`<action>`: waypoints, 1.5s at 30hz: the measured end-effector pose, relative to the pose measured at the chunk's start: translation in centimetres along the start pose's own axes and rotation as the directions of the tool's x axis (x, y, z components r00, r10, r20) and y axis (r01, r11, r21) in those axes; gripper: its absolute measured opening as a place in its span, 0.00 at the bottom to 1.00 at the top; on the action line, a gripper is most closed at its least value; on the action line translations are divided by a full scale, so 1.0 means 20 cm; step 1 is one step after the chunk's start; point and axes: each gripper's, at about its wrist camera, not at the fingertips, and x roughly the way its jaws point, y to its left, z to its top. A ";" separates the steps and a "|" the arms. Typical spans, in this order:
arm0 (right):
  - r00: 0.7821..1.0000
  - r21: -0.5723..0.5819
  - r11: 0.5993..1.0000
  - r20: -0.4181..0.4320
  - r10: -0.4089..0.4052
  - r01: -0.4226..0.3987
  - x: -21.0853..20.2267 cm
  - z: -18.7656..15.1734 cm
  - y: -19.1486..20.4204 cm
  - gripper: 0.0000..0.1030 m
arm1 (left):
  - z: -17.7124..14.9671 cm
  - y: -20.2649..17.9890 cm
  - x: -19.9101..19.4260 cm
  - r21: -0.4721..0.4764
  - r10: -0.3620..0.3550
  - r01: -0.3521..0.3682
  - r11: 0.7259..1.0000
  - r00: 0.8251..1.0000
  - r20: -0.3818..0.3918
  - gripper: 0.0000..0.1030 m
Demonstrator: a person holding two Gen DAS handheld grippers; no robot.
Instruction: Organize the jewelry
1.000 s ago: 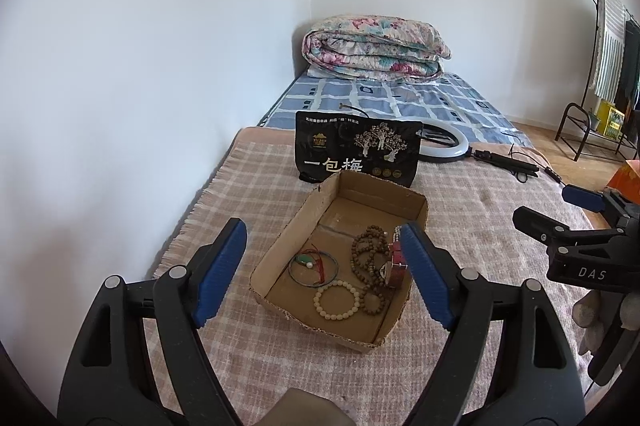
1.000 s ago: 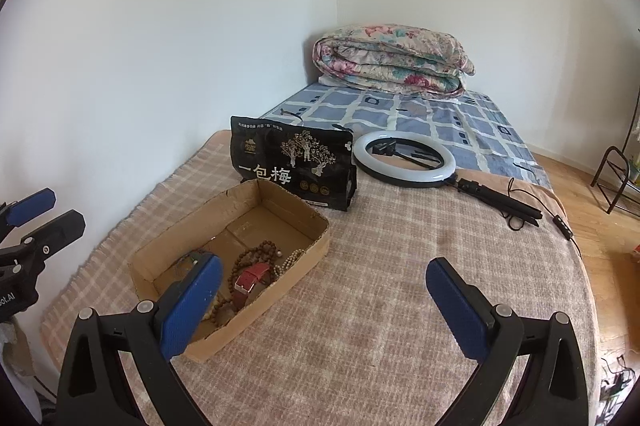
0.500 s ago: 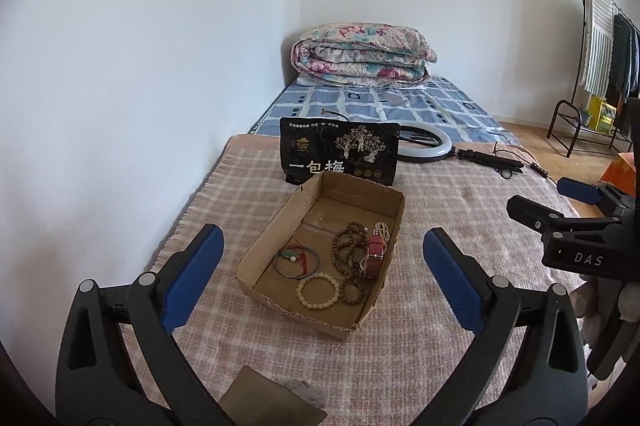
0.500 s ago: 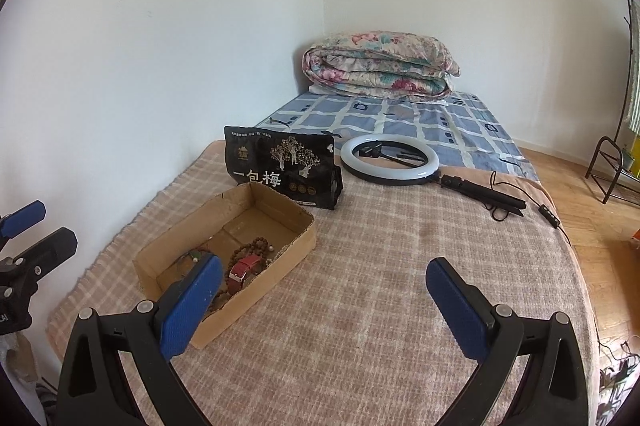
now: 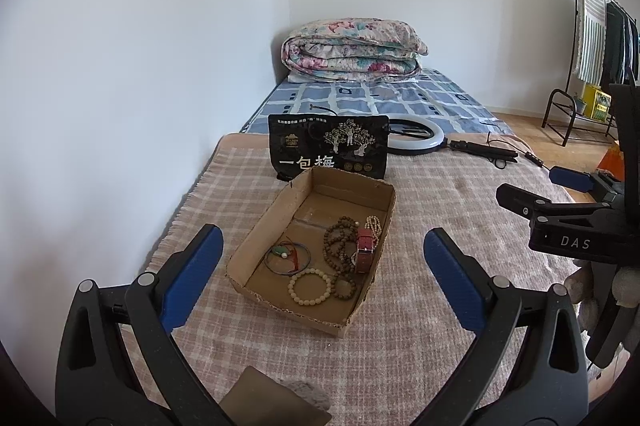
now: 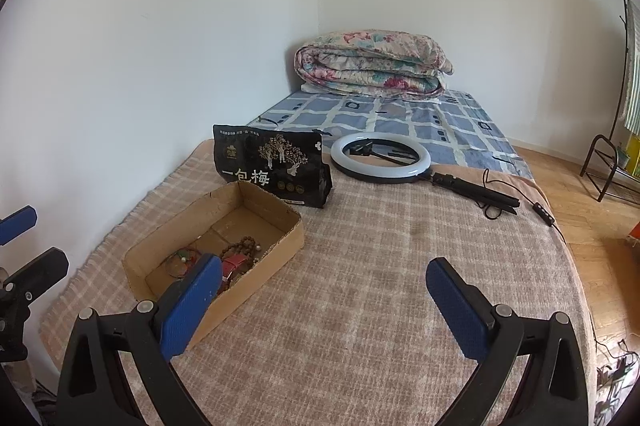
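There, in the shallow cardboard box (image 5: 297,203) on the checked blanket (image 5: 420,193), lay the jewelry: a cream bead bracelet (image 5: 311,286) nearest the front wall, a thin bangle with a green and red charm (image 5: 287,257) to its left, a long string of brown wooden beads (image 5: 340,250) in the middle, a red-strapped watch (image 5: 365,249) against the right wall and a small pale bead strand (image 5: 373,223) behind it. A black snack bag (image 5: 328,147) stood upright just behind the box, with a ring light (image 6: 381,156) lying beyond it and a folded floral quilt (image 5: 352,50) at the far end of the bed. The left gripper (image 5: 322,268) hung above the near end of the box, jaws spread wide and holding nothing. The right gripper (image 6: 323,280) hung over the blanket to the right of the box, its jaws likewise wide apart and empty
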 end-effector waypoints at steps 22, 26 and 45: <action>1.000 -0.004 1.000 -0.014 -0.003 0.003 0.03 -0.02 0.01 1.00 | -0.01 0.00 0.00 0.000 -0.001 0.001 1.000 1.000 -0.001 0.99; 1.000 -0.007 1.000 -0.014 0.000 0.000 0.03 -0.02 0.02 1.00 | -0.01 0.00 0.00 0.002 0.001 -0.001 1.000 1.000 0.000 0.99; 1.000 -0.007 1.000 -0.023 0.003 -0.003 0.04 -0.04 0.02 1.00 | -0.01 0.00 0.00 0.003 0.002 -0.002 1.000 1.000 -0.001 0.99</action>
